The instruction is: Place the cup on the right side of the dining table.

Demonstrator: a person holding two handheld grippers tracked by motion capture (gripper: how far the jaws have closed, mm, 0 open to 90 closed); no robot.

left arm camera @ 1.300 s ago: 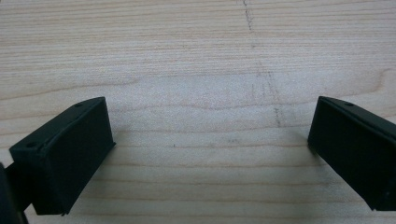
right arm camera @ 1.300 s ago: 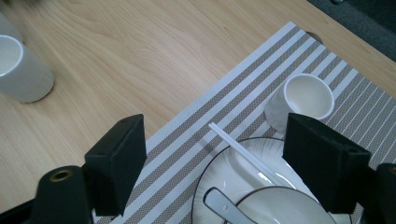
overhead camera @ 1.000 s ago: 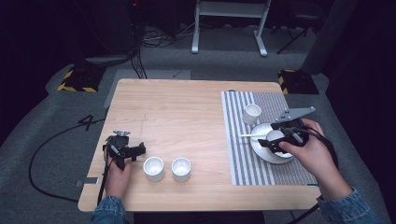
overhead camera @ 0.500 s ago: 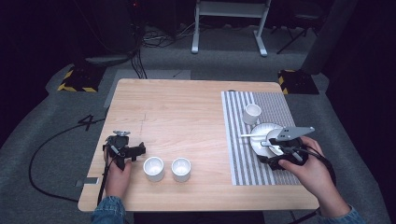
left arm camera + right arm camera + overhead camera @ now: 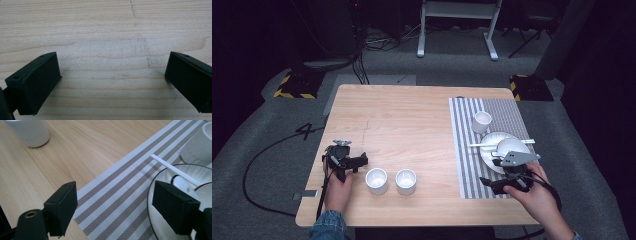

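Note:
A white plate [image 5: 488, 156] with a white bowl [image 5: 511, 146] and a thin white stick [image 5: 482, 145] across it lies on a striped placemat [image 5: 467, 150]. A white cup [image 5: 482, 121] stands just behind the plate. My right gripper [image 5: 486, 182] hovers low over the mat's front part, pointing left, in front of the plate. Its jaws have just been opening and nothing is between them. In the right gripper view my right gripper [image 5: 115, 202] straddles the mat [image 5: 120, 185] beside the plate's rim [image 5: 155, 220]. My left gripper [image 5: 359, 161] rests open at the front left, over bare wood [image 5: 112, 82].
Two white cups [image 5: 376, 180] [image 5: 406, 181] stand side by side near the table's front edge, just right of my left gripper. One of them shows far off in the right gripper view [image 5: 30, 132]. Cables and a stand's legs lie on the floor beyond the table.
My right hand has come down and back toward the table's front edge, from above the plate to the mat in front of it. The left hand has stayed put.

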